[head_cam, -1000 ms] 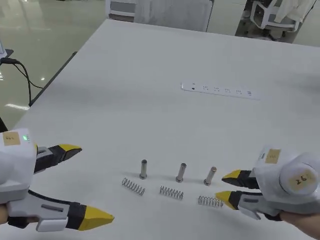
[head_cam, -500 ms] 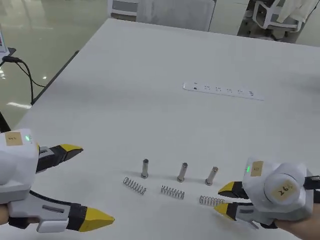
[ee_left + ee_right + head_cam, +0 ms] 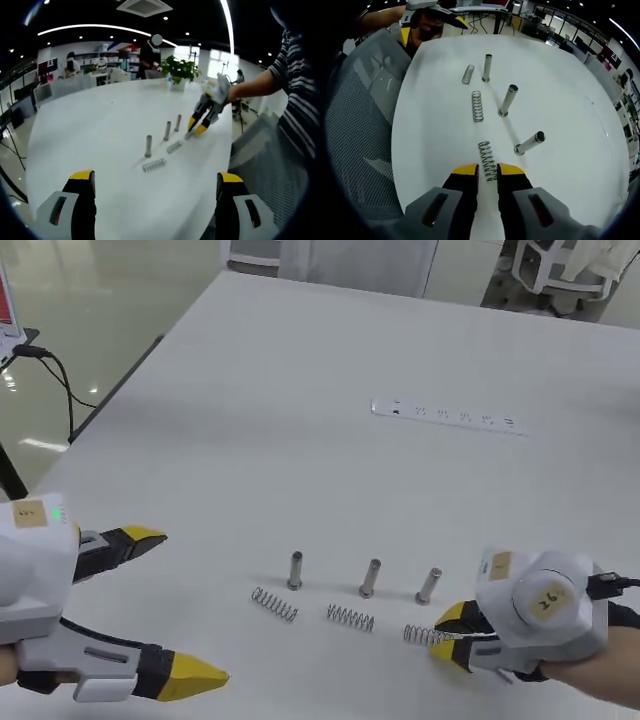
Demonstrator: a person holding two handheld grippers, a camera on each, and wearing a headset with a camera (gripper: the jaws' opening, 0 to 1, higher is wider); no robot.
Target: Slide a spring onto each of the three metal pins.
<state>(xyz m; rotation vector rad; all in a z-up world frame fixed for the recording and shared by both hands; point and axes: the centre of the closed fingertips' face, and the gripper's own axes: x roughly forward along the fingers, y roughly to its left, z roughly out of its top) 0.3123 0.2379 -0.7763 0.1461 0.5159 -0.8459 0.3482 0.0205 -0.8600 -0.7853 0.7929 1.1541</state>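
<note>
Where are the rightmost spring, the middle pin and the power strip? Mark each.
rightmost spring (image 3: 486, 157): right gripper view, middle coils.
middle pin (image 3: 370, 578): head view, mid-shaft.
power strip (image 3: 445, 417): head view, top face.

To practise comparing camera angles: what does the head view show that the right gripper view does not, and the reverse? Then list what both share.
Extra in the head view: a power strip farther up the table, and the right gripper seen from outside. Extra in the right gripper view: a mesh chair beside the table, and its own jaws closed on the end spring. Shared: three pins, three springs lying beside them, and the open left gripper.
</note>
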